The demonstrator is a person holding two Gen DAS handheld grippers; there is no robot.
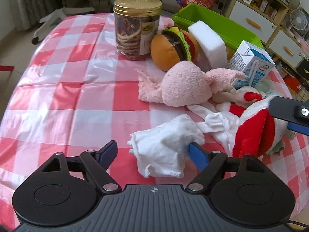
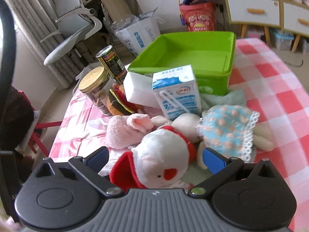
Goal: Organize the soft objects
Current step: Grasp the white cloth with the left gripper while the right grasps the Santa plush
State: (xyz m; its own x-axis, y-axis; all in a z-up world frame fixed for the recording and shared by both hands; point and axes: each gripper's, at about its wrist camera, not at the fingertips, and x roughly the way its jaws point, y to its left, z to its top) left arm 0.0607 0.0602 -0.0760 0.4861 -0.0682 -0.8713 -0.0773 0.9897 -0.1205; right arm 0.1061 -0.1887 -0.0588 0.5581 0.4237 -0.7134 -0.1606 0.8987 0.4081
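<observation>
My left gripper (image 1: 152,150) is open around a crumpled white cloth (image 1: 166,148) on the checked table; one blue finger (image 1: 199,155) touches the cloth. My right gripper (image 2: 154,158) is open around a white plush with red trim (image 2: 162,154), also in the left wrist view (image 1: 255,135). A pink plush (image 1: 183,83) lies behind, with a plush burger (image 1: 171,48) and a doll in a blue dotted dress (image 2: 229,127). The green bin (image 2: 193,56) stands at the back, with nothing showing inside.
A milk carton (image 2: 177,90), a white block (image 1: 208,42), a gold-lidded jar of dried slices (image 1: 135,29) and a dark can (image 2: 112,63) stand among the soft toys. A pale green cloth (image 2: 227,96) lies by the bin. Chair and cabinets stand beyond the table.
</observation>
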